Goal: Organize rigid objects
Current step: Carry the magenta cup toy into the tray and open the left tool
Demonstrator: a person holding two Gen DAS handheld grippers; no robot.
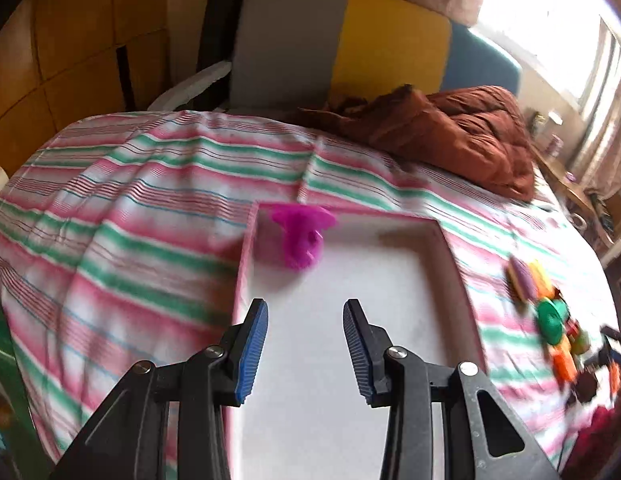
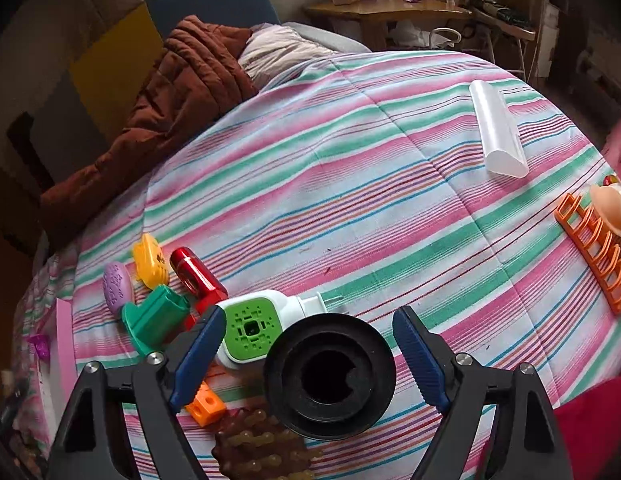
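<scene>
A shallow pink-rimmed tray [image 1: 434,232] with a white floor lies on the striped bed. A magenta plastic piece [image 1: 302,236] sits in its far left corner. My left gripper [image 1: 305,320] is open and empty above the tray's floor. My right gripper [image 2: 308,344] is open, its jaws on either side of a black round ring-shaped part [image 2: 330,376] without closing on it. Beside it lie a white and green plug-in device [image 2: 258,328], a green piece [image 2: 154,320], a red cylinder [image 2: 196,276], a yellow piece [image 2: 150,266], a purple oval [image 2: 117,286], an orange cube [image 2: 204,402] and a brown knobbly piece [image 2: 258,444].
A clear plastic half-cylinder [image 2: 498,132] lies far right on the bed. An orange ladder-like rack [image 2: 594,248] and a peach cup [image 2: 610,208] lie at the right edge. A brown quilt [image 1: 462,132] is bunched at the head of the bed. The toy pile [image 1: 550,316] lies right of the tray.
</scene>
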